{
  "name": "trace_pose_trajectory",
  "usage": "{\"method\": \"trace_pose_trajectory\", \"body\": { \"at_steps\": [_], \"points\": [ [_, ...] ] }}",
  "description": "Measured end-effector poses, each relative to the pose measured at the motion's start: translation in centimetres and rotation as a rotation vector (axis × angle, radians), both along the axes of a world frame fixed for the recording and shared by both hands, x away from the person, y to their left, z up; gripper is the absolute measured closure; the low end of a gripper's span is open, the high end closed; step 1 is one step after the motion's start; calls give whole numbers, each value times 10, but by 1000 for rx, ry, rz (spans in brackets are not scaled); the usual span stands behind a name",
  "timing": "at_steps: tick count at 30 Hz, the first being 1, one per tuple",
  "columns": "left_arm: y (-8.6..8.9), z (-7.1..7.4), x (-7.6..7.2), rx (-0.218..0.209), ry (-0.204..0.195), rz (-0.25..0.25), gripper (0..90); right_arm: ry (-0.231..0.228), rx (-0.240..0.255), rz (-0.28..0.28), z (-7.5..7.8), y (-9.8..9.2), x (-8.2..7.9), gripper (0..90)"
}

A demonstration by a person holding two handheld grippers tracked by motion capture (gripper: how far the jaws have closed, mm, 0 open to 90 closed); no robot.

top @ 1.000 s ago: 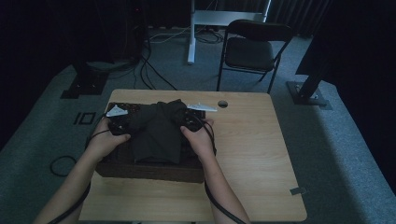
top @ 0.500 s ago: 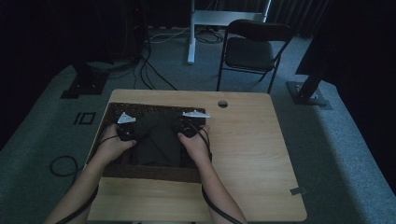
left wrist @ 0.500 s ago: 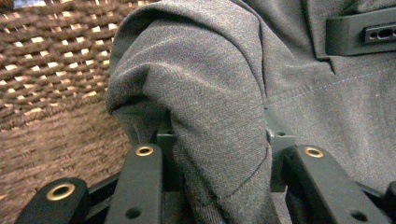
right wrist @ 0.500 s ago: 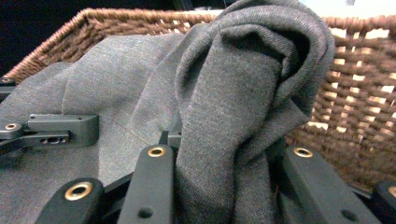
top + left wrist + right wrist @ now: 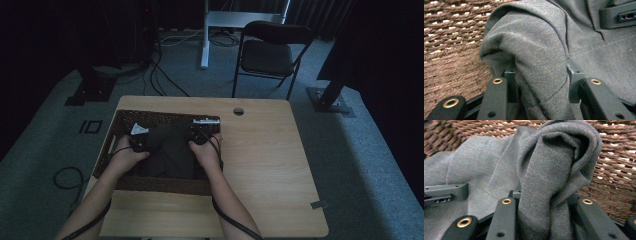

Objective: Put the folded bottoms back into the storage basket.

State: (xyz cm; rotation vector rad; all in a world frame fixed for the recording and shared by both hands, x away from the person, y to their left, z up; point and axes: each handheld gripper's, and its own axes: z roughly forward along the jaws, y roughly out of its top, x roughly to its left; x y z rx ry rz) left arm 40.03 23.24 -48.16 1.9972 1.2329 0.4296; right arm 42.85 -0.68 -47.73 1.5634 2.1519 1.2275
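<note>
A dark grey folded garment (image 5: 170, 152) lies inside a brown wicker basket (image 5: 155, 184) on the left half of the wooden table (image 5: 280, 165). My left gripper (image 5: 141, 141) is at the garment's far left corner. In the left gripper view a thick fold of the grey cloth (image 5: 536, 50) fills the gap of the left gripper (image 5: 541, 73); its jaws have just been opening a little, and the pads still touch the fold. My right gripper (image 5: 199, 136) holds the far right corner, and in the right gripper view it (image 5: 544, 193) is shut on a bunched fold (image 5: 554, 157).
The basket's woven wall (image 5: 451, 37) rises close behind both held corners. The table's right half is bare wood with a round cable hole (image 5: 238, 111). A black folding chair (image 5: 270, 55) and a desk leg (image 5: 205, 35) stand beyond the table on the carpet.
Both hands have sunk with the garment. It was held heaped above the basket a second ago; it now lies low and flat inside, and the grippers have moved toward the far wall.
</note>
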Motion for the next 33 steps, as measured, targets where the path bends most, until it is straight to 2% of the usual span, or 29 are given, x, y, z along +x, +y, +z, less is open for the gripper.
{"method": "trace_pose_trajectory", "body": {
  "at_steps": [2,6,9,13,14,17,20,23,24,26,28,31,33],
  "points": [
    [-1,-1,2,5,0,2,565,5,-11,-9,-1,1,2,647],
    [-4,-5,5,16,7,1,559,1,-78,-11,-7,5,5,641],
    [-3,-9,7,9,7,12,553,11,-101,-20,-11,6,6,641],
    [0,-16,8,-9,8,27,526,20,-97,-24,-12,5,6,636],
    [-1,-17,8,1,5,22,515,22,-94,-29,-13,5,6,632],
    [-2,-18,8,-1,-4,31,478,15,-130,-18,-14,7,7,562],
    [-1,-14,8,-14,-31,50,379,-7,-126,-14,-14,5,8,365],
    [-1,-7,7,21,-55,38,344,-37,-119,8,-10,2,8,268],
    [0,-5,7,22,-65,38,322,-33,-113,-3,-7,2,7,235],
    [0,1,6,25,-87,34,313,-38,-99,-7,-1,-1,6,216],
    [2,7,4,33,-109,44,260,-62,-119,3,6,-3,4,201],
    [2,18,2,52,-142,61,190,-104,-110,25,15,-6,1,197],
    [2,23,1,31,-146,75,190,-126,-103,36,21,-7,-2,194]
  ]
}}
